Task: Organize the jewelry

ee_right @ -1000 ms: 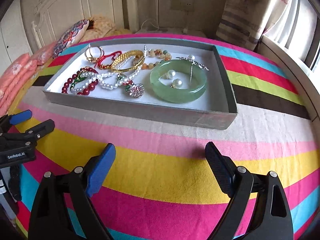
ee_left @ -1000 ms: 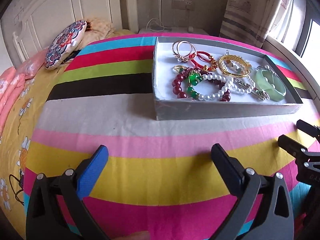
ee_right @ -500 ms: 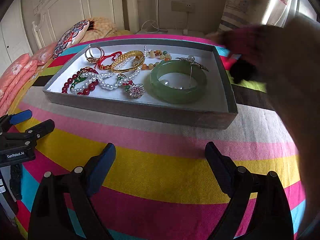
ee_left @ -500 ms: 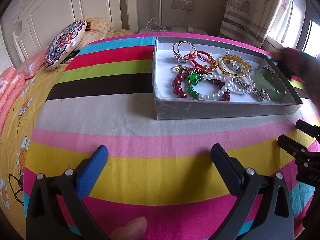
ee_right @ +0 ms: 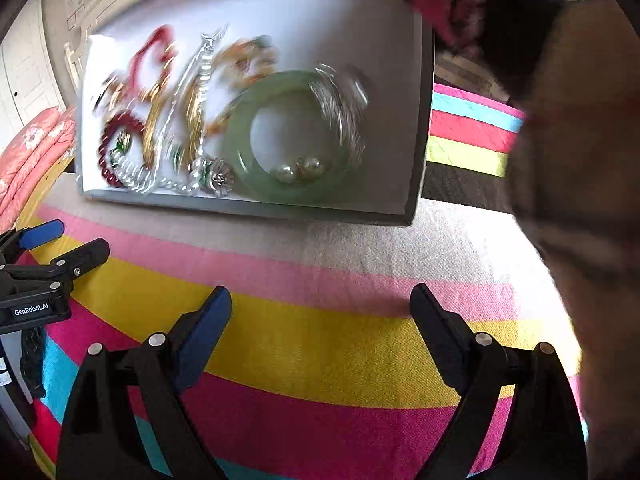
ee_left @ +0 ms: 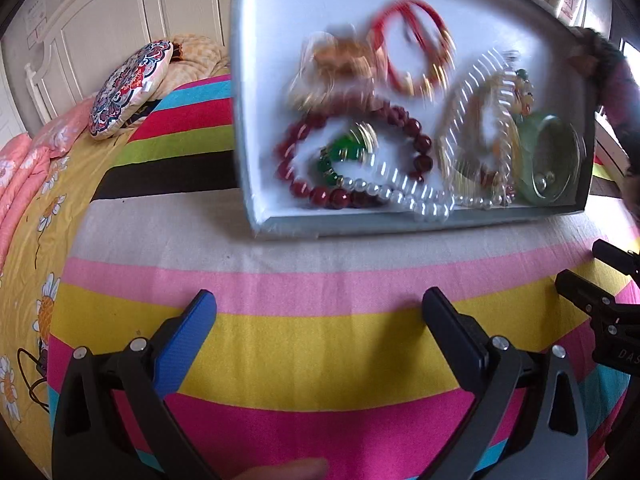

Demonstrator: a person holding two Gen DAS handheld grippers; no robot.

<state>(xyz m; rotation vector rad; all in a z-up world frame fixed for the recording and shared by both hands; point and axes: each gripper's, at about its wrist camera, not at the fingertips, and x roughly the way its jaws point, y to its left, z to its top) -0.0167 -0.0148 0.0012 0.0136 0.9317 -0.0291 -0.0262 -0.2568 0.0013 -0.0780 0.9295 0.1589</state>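
Observation:
A grey tray (ee_left: 280, 8) with a white inside is tipped up on its near edge, its far side raised by a bare hand (ee_right: 460, 4); it also shows in the right wrist view (ee_right: 396, 80). Jewelry slides toward the near wall, blurred: a dark red bead bracelet (ee_left: 416, 128), a pearl string (ee_left: 400, 194), a red cord bangle (ee_left: 436, 40), and a green jade bangle (ee_right: 244, 160) with two pearl earrings (ee_right: 286, 173) inside it. My left gripper (ee_left: 320, 312) and right gripper (ee_right: 320, 306) are open and empty, over the striped bedspread, short of the tray.
A striped bedspread (ee_left: 320, 360) covers the bed. A patterned cushion (ee_left: 128, 88) lies by the white headboard (ee_left: 120, 20) at the back left. A person's arm and sleeve (ee_right: 580, 160) fill the right of the right wrist view.
A hand has reached in from the right and tipped the tray up from its far side. The jewelry has slid toward the near wall. Both grippers have stayed put.

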